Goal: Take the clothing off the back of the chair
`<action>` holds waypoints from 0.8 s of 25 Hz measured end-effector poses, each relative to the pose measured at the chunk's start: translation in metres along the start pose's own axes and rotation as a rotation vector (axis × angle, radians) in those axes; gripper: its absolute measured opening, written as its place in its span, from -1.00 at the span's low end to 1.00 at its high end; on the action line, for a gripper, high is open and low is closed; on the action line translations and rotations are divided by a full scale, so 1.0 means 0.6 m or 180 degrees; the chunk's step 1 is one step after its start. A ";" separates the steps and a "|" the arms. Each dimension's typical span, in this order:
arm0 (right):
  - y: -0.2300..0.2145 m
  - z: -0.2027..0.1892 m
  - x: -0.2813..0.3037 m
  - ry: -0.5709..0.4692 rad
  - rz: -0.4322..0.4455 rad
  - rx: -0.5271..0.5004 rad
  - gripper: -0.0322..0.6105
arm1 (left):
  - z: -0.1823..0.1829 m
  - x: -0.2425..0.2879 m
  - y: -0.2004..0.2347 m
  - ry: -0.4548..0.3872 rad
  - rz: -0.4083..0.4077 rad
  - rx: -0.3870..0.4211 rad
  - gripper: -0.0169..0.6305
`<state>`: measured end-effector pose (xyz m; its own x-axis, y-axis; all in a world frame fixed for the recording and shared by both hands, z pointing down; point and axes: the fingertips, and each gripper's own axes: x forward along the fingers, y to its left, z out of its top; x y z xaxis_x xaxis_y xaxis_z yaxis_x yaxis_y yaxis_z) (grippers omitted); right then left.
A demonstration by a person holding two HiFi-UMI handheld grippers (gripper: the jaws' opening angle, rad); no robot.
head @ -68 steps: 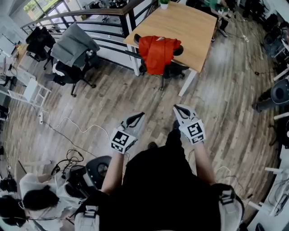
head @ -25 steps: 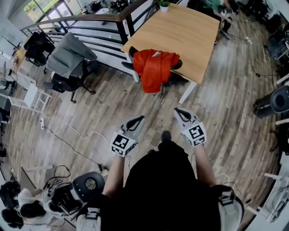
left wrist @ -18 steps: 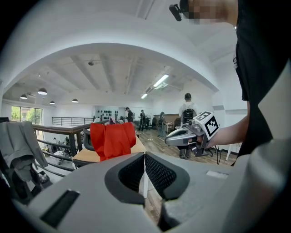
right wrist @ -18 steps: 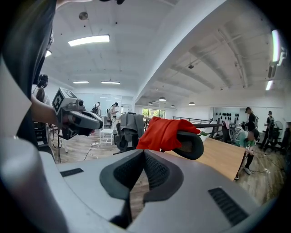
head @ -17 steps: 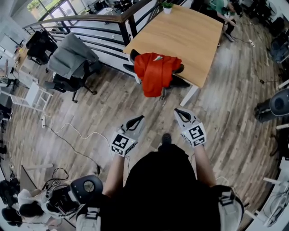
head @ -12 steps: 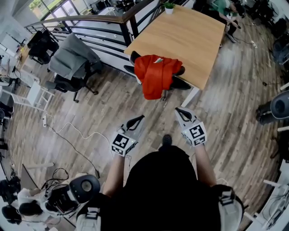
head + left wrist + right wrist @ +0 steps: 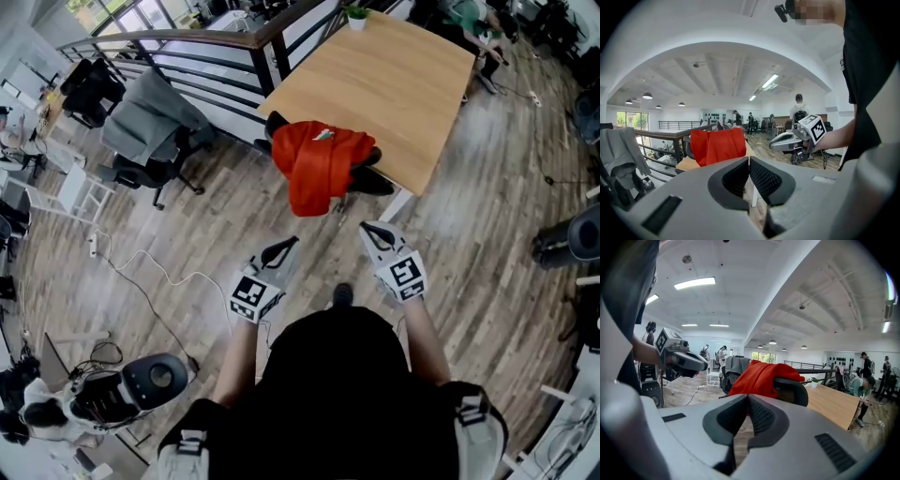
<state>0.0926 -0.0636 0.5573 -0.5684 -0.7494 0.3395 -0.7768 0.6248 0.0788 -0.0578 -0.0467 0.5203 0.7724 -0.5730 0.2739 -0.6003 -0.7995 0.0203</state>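
A red garment (image 7: 317,165) hangs over the back of a black office chair (image 7: 367,180) pushed under a wooden table (image 7: 380,84). It also shows as the red garment (image 7: 717,145) ahead in the left gripper view and as the red garment (image 7: 759,378) draped on the chair back (image 7: 791,391) in the right gripper view. My left gripper (image 7: 289,243) and right gripper (image 7: 367,228) are both shut and hold nothing. They hover side by side over the floor, short of the chair and apart from the garment.
A second chair with a grey garment (image 7: 155,105) stands at the left by a dark railing (image 7: 197,42). A white cable (image 7: 155,281) runs over the wood floor. A round black device (image 7: 155,377) sits at the lower left. People stand in the far background.
The chair with the red garment has come closer to both grippers in the head view. Both grippers stay shut and keep their side-by-side pose.
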 end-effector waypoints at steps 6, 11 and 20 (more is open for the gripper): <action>-0.029 -0.007 0.017 0.0017 0.0135 -0.0141 -0.88 | 0.001 0.043 -0.005 0.0031 0.0041 -0.0024 -0.92; -0.042 0.007 0.033 -0.0074 0.0258 -0.0174 -0.87 | 0.001 0.064 0.000 0.0032 0.0126 -0.0062 -0.92; -0.052 0.028 0.064 -0.0230 0.0369 -0.0135 -0.65 | 0.007 0.075 0.024 0.0034 0.0232 0.0021 -0.92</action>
<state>0.0907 -0.1157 0.5524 -0.6730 -0.6845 0.2804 -0.6934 0.7158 0.0831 -0.0307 -0.0847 0.5287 0.7244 -0.6278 0.2846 -0.6535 -0.7569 -0.0064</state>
